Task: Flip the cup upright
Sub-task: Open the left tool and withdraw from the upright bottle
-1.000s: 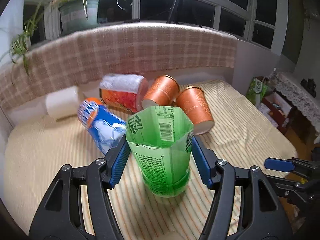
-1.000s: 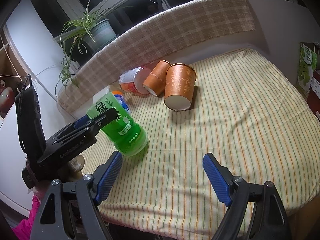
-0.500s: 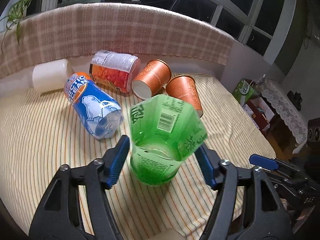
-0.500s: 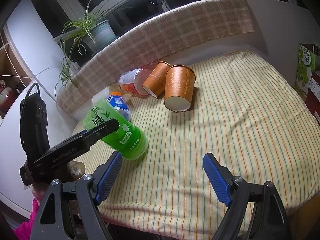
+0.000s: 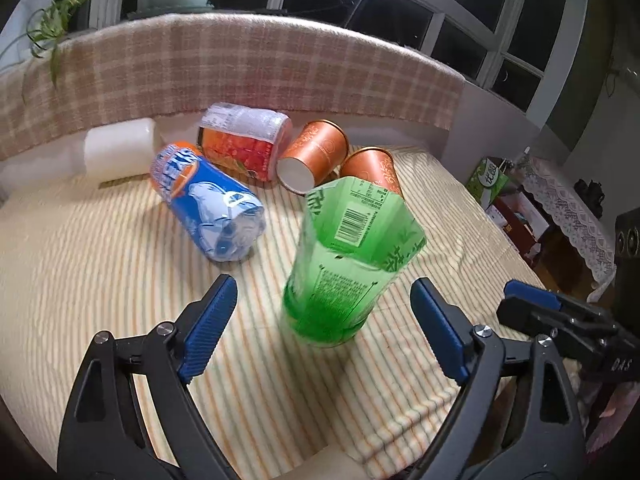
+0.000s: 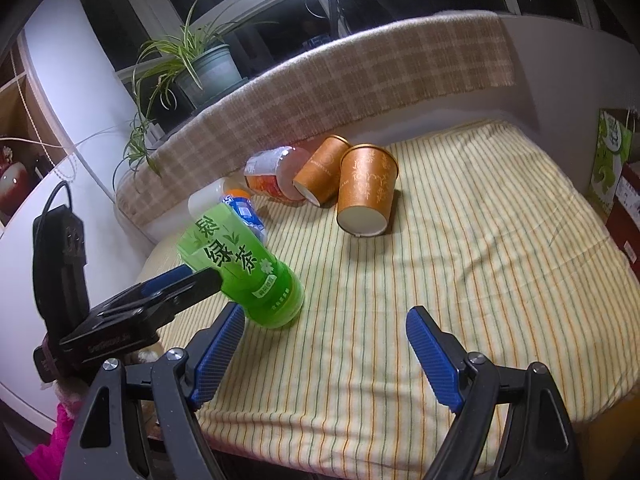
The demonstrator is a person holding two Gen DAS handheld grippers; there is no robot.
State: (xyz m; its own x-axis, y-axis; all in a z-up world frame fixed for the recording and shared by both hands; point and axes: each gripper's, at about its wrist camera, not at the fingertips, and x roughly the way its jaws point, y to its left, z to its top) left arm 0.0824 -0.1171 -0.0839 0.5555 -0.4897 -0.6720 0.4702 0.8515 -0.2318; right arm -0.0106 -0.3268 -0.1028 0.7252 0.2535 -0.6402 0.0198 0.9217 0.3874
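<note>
Left wrist view: green cup point(image 5: 344, 276) upright on striped cloth point(image 5: 100, 280), left tool point(image 5: 324, 320) released, right tool point(image 6: 324, 348) likewise.

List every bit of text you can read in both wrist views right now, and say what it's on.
"绿茶": large characters on the green cut-bottle cup.
"DAS": right gripper body.
Barcode and fine print on the green cup: too small to read.
Blue bottle, orange-label bottle, orange paper cups, green carton: lettering blurred.

green cup point(image 6: 244, 268): "绿茶", barcode | right hand-held gripper point(image 5: 576, 328): "DAS"; other print unreadable
</note>
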